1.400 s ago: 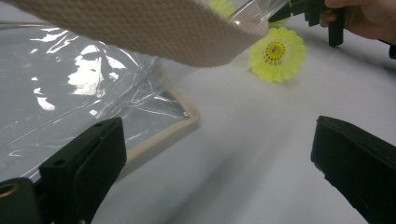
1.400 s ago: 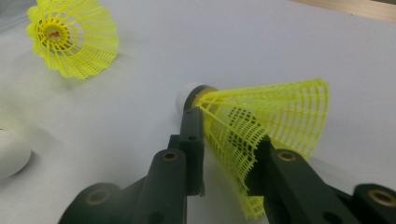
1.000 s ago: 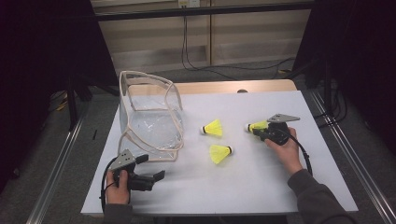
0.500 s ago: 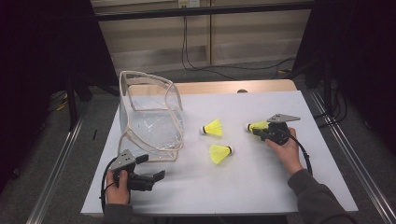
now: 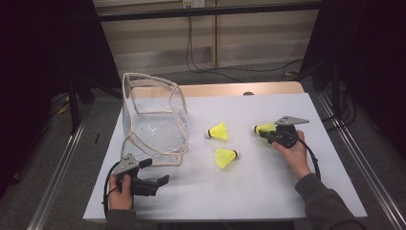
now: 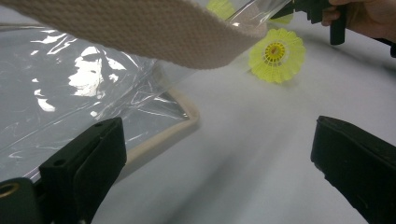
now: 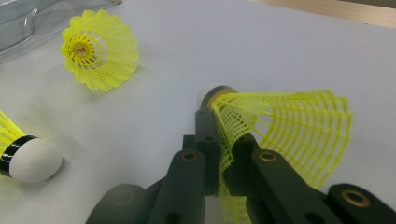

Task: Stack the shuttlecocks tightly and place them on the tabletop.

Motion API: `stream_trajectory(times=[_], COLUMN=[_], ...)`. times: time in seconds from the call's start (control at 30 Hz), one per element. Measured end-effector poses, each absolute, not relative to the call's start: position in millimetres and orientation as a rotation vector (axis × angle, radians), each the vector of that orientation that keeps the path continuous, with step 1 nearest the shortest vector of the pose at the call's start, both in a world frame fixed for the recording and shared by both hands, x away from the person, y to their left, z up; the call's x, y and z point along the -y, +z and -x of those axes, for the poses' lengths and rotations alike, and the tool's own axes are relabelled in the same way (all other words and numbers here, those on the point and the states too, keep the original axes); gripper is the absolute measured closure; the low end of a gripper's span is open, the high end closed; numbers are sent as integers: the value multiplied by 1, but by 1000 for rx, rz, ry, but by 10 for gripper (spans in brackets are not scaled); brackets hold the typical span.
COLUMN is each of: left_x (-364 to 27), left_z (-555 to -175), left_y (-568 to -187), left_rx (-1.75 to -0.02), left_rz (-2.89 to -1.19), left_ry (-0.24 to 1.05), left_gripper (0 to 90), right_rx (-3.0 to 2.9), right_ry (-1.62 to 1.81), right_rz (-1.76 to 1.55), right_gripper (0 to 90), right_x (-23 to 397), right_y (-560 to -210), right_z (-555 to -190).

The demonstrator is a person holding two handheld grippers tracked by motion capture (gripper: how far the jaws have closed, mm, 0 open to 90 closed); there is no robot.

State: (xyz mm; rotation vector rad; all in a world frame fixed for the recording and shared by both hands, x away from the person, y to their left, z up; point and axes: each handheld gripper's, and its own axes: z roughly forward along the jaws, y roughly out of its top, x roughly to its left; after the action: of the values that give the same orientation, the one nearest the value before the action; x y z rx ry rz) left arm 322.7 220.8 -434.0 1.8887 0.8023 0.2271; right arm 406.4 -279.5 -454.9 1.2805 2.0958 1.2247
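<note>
Right gripper (image 7: pixel 219 163): jaws clamped on the skirt of a yellow shuttlecock (image 7: pixel 285 126), at the table's right.
Shuttlecock axis: level, cork pointing left toward the clear bag (image 5: pixel 155 127).
Bag direction: well to the left, past two loose shuttlecocks.
Left gripper (image 5: pixel 160 181): jaws spread, nothing held, just beside the bag's near rim.
</note>
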Motion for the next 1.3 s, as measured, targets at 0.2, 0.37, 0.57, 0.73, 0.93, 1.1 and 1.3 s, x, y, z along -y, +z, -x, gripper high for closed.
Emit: stream_trajectory(times=[0.2, 0.37, 0.57, 0.73, 0.93, 1.1, 1.3], left_x=[-221, -221, -221, -220, -220, -220, -220], left_z=[-323, -323, -323, -323, -323, -323, -323], left_y=[-434, -434, -434, -434, -435, -434, -435], left_rx=[-805, -804, -804, -804, -802, -804, -803], left_rz=[-1887, -1888, -1892, -1893, -1897, -1897, -1892], left_ry=[229, 228, 228, 228, 226, 225, 227], left_gripper=[36, 35, 36, 35, 36, 35, 35], right_rx=[-2093, -2094, -2094, -2098, -2099, -2099, -2098], right_ry=[1239, 1246, 1262, 1267, 1273, 1275, 1282], right_rz=[-1273, -1264, -1261, -1255, -1252, -1251, -1247], right_gripper=[871, 871, 871, 871, 870, 871, 871], right_x=[279, 277, 275, 272, 270, 270, 271], right_y=[-453, -451, -449, -449, -449, -449, -448], right_z=[-407, -407, -407, -408, -409, -409, -408])
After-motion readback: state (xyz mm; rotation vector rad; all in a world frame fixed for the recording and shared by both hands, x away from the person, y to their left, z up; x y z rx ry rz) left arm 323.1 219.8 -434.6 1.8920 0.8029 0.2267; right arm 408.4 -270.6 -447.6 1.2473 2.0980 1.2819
